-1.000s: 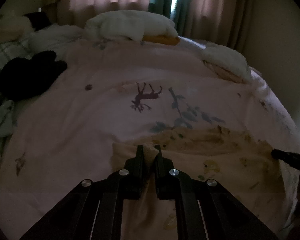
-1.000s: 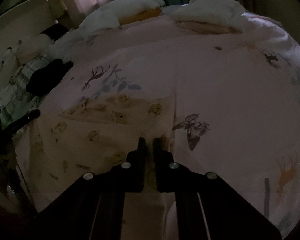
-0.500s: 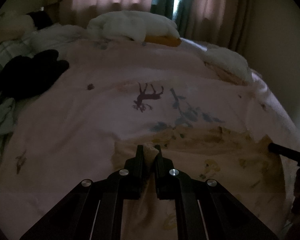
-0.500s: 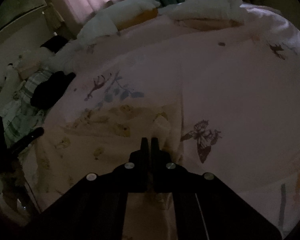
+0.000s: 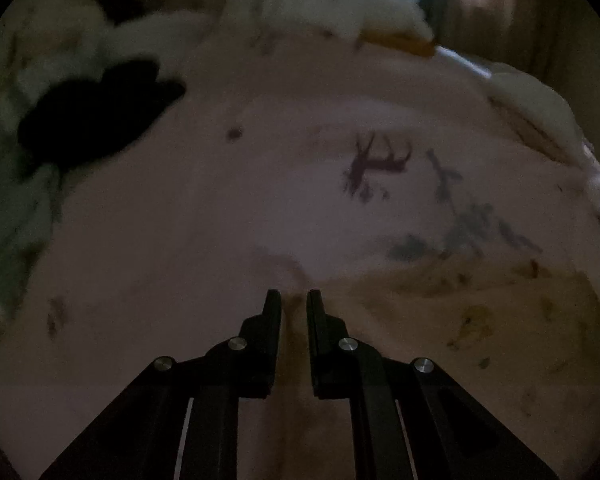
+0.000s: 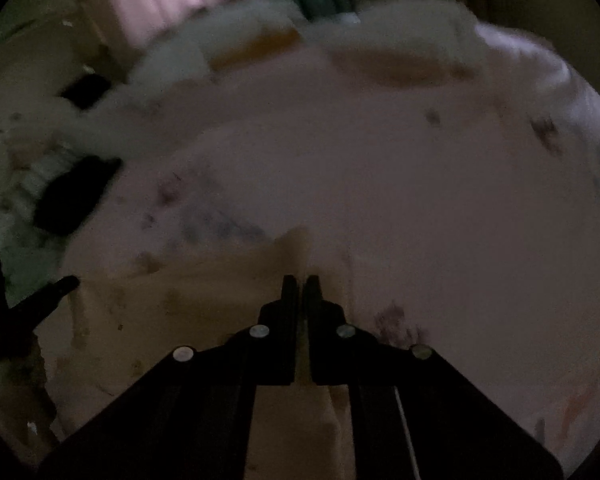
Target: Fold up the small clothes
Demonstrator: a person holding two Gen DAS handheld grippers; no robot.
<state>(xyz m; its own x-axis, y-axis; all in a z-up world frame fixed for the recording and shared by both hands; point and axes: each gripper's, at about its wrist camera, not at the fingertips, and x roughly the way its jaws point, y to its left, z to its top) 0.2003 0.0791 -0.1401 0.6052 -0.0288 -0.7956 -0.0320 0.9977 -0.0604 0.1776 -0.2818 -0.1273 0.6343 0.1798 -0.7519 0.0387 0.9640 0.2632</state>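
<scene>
Left wrist view: left gripper (image 5: 294,298) pinched on a near corner of the cream printed garment (image 5: 480,312) — held to carry that edge over. Thin, limp cloth, spread right of centre on the pink quilt (image 5: 260,184).

Right wrist view: right gripper (image 6: 301,282) clamped on the opposite corner — soft fabric, peaked at the pinch.

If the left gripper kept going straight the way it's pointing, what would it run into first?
Probably the pink bedspread. The left gripper, shut on the yellowish printed garment, angles down at the bed, and only bare cover lies just beyond its tips. Blur leaves depth uncertain.
</scene>
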